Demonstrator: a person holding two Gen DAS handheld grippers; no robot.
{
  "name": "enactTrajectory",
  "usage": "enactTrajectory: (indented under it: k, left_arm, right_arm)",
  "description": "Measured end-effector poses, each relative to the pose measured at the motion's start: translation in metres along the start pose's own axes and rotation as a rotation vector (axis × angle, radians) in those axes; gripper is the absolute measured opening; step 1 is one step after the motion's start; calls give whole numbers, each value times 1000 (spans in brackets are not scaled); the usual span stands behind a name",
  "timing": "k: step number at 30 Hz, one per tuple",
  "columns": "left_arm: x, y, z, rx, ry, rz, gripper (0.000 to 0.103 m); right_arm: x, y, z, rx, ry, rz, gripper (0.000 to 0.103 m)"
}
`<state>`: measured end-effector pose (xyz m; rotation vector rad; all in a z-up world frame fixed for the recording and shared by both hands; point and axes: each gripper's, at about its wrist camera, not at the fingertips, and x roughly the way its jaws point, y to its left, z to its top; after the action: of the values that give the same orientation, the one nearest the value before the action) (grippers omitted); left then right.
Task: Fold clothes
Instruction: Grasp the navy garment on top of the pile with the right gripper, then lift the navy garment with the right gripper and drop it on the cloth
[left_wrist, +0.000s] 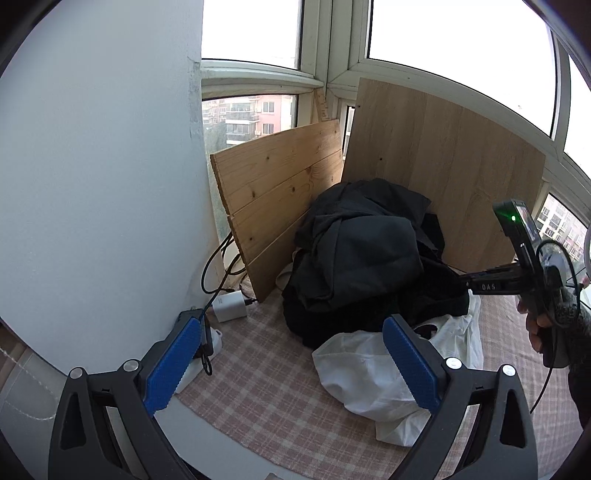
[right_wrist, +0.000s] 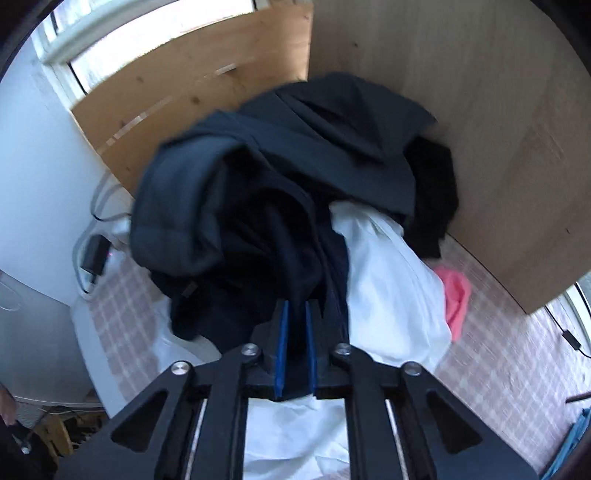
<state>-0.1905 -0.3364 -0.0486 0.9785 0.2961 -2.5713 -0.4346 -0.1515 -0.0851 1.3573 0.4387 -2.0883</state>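
A heap of dark clothes (left_wrist: 362, 254) lies on the pink checked cloth (left_wrist: 266, 373) in the window corner, with a white garment (left_wrist: 373, 373) in front of it. My left gripper (left_wrist: 291, 354) is open and empty, held back from the heap. My right gripper (right_wrist: 295, 314) is shut on a fold of a dark garment (right_wrist: 291, 236) at the near side of the heap; it shows in the left wrist view (left_wrist: 480, 284) reaching into the pile from the right. White cloth (right_wrist: 388, 288) and a pink item (right_wrist: 456, 299) lie beside the dark garment.
Two wooden boards (left_wrist: 280, 195) (left_wrist: 450, 177) lean against the windows behind the heap. A white charger (left_wrist: 229, 305), a power strip and cables (left_wrist: 218, 266) lie at the left by the white wall (left_wrist: 99, 184). A black adapter (right_wrist: 95, 254) sits left of the heap.
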Motion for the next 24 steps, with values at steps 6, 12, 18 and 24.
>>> enactTrajectory:
  k: [6,12,18,24]
  left_arm:
    - [-1,-1,-5,-4,3,-6,99]
    - [-1,-4,-6,-2,14,-18,99]
    - [-4,3,-7,3,18,-6,99]
    - [-12,6,0,-3,-6,-29,99]
  right_arm:
    - [-10,6,-1,-93,-100,-13,76]
    - [43,46,25,-263,-29,-133,79]
    - [7,55,46,-124,-92,84,10]
    - [-156,75,92,-113,-382,265,9]
